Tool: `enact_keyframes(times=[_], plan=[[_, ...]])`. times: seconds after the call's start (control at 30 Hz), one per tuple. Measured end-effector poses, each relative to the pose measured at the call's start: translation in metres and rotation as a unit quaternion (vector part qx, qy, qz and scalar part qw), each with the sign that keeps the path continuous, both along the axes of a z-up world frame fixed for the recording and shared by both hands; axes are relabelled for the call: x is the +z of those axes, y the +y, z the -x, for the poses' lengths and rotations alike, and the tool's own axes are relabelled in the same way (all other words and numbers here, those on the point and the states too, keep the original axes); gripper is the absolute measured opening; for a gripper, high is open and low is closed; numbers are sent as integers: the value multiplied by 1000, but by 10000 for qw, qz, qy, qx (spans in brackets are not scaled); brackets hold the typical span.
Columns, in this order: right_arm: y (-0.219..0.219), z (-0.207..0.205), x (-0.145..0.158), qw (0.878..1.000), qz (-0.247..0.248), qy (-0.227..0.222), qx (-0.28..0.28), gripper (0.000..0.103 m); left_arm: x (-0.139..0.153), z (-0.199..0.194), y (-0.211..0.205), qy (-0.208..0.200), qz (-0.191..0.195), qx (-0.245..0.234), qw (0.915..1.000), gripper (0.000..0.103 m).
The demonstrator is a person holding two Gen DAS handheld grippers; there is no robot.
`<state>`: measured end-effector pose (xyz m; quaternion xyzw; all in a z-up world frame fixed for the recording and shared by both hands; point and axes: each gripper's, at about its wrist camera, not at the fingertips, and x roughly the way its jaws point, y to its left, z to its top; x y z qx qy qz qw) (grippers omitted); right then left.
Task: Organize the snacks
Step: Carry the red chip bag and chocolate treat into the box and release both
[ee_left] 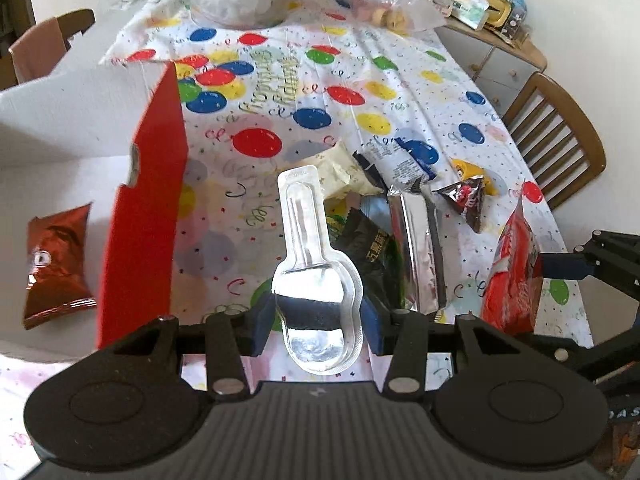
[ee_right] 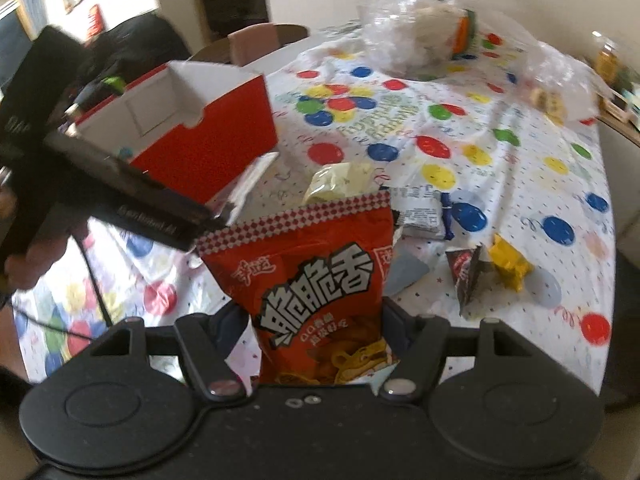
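Pale walls, balloon-print tablecloth (ee_left: 360, 80) over the table, slatted wooden chair (ee_left: 560, 136), cluttered white drawer cabinet (ee_left: 500, 68), soft daylight

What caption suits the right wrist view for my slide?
Right gripper holds a red snack bag above the balloon tablecloth, near the red box.

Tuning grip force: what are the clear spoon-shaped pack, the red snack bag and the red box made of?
Clear spoon-shaped pack: looks like rigid moulded plastic, glossy; it is see-through, glares, and has a flat sealed rim.
Red snack bag: thin printed plastic film, probably foil-lined; it creases and has a crimped top seal.
Red box: likely cardboard, red outside, matte white inside; thin flat walls.
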<state>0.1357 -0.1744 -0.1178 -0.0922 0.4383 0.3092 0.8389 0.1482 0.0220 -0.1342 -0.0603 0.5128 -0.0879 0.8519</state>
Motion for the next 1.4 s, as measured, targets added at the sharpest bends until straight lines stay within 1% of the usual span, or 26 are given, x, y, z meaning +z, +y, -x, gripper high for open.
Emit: enact_keyframes(times=[0.1,0.23,0.4,0.5,0.67,0.87,1.2,1.4], plan=[[3,3,7,9992,-51,78,-386,69,12,7,5,-121,-51,-39,9999,45],[9,7,17,9970,-171,164,-739,69,29,14,14,-201,-105,-91,9997,45],[26,9,28,9938,-136,277,-1071,69,52,20,28,-289,-312,-187,9989,45],[38,12,35,9925,-175,319,-1171,69,65,22,40,-387,-437,-258,9980,45],[67,17,53,9925,-295,189,-1173,69,84,25,68,-522,-473,-268,9972,45],[108,17,68,9934,-365,102,-1079,69,98,24,105,-645,-488,-221,9965,45],[174,6,76,9947,-343,28,-974,69,101,18,170,-697,-696,-110,9951,45],[208,-8,71,9949,-315,74,-955,69,95,9,205,-613,-874,-26,9943,45]])
